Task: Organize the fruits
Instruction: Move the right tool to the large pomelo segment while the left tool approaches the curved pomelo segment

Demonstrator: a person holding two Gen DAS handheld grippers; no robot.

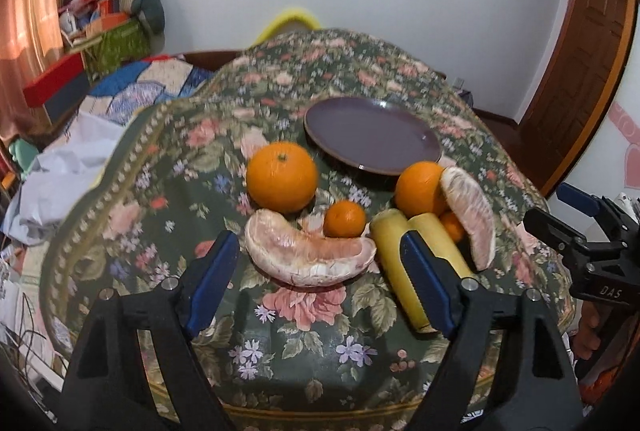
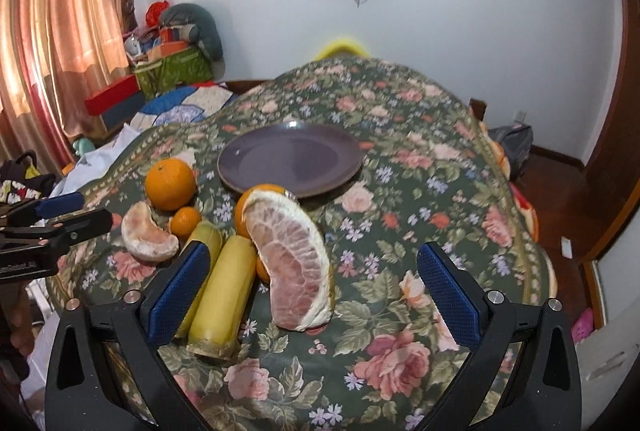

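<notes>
"DAS" on the right tongs [image 1: 576, 227] (both released), left tongs [image 1: 320, 271] over a pomelo wedge [image 1: 308, 259].

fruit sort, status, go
Left gripper open, pomelo wedge between its jaws. Right gripper open, empty. Plate bare, all fruit on cloth. Nothing blocking.

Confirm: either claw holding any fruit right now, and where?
Nothing held. Left claw is open around a pomelo segment without touching; right claw is open, empty.
</notes>
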